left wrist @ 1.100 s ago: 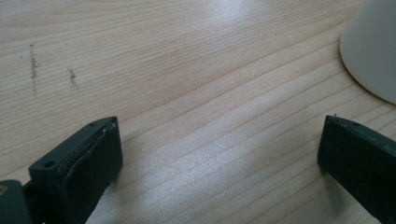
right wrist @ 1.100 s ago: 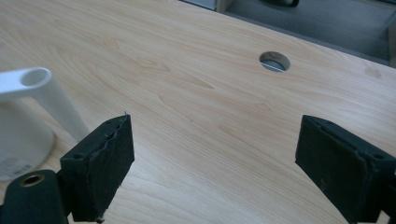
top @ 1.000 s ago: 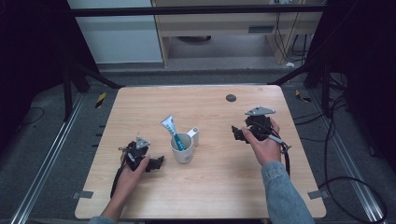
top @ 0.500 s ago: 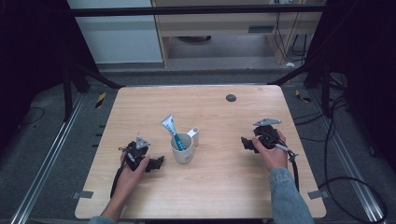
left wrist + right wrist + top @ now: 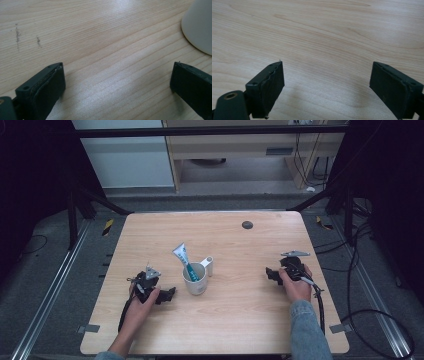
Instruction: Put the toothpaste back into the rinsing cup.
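Both claws are spread wide with nothing pinched between them. The left gripper (image 5: 170, 295) is rested low on the light wooden table (image 5: 240, 320), jaws pointed at the white ceramic mug (image 5: 195, 280), which is sat just beside it, not touched. The right gripper (image 5: 270, 273) is held well apart from the mug on the other side, jaws released over bare wood.

Stuff that's caught differently per view: in the left gripper view (image 5: 117, 85) a curved bit of the mug's white wall (image 5: 200, 27) is seen at the upper right corner, plus some faint dark scuff marks (image 5: 17, 37) on the grain. In the right gripper view (image 5: 327, 82) just plain tabletop is seen between the black jaws. From the high view, a white-and-teal tube (image 5: 184, 260) is seen stood tilted inside the mug, and a small dark round spot (image 5: 247, 224) is spotted near the far edge.

Count: two grippers, one mug, one tube, one dark spot.
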Motion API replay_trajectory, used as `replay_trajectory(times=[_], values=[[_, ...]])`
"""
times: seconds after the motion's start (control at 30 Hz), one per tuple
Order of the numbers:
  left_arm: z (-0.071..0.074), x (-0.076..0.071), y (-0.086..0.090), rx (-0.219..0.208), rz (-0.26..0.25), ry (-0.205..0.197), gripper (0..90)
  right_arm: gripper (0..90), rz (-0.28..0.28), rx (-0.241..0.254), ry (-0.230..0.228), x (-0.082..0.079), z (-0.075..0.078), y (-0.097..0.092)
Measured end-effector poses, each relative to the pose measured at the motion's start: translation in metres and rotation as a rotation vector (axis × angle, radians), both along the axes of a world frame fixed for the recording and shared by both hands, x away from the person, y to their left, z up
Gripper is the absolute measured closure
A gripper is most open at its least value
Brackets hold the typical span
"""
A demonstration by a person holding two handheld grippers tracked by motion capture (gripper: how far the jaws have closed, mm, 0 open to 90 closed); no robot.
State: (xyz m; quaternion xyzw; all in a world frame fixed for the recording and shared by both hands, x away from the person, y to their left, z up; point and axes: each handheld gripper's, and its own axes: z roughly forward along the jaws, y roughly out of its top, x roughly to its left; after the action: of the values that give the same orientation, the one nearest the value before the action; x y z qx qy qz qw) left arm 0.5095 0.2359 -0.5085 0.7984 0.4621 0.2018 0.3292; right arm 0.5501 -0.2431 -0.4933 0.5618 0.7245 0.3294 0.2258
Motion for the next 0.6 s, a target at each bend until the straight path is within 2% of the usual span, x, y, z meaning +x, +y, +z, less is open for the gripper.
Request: replay_trajectory(times=[0.23,0.33,0.47,0.53,0.6], values=[[0.000,0.000,0.000,0.001,-0.001,0.000,0.0,8.3,-0.016,-0.038,-0.008,0.004,-0.009,0.002],[0.000,0.000,0.000,0.000,-0.001,0.000,0.0,8.5,0.001,-0.049,-0.014,0.006,-0.015,0.003],[0.000,0.001,0.000,0.002,-0.005,0.001,0.0,5.8,0.006,-0.044,-0.023,0.007,-0.017,0.003],[0.000,0.001,0.000,0.002,-0.004,0.001,0.0,1.3,-0.011,-0.047,-0.008,0.007,-0.018,0.002],[0.000,0.001,0.000,0.002,-0.003,0.001,0.0,0.3,-0.037,-0.044,0.004,0.007,-0.018,0.001]])
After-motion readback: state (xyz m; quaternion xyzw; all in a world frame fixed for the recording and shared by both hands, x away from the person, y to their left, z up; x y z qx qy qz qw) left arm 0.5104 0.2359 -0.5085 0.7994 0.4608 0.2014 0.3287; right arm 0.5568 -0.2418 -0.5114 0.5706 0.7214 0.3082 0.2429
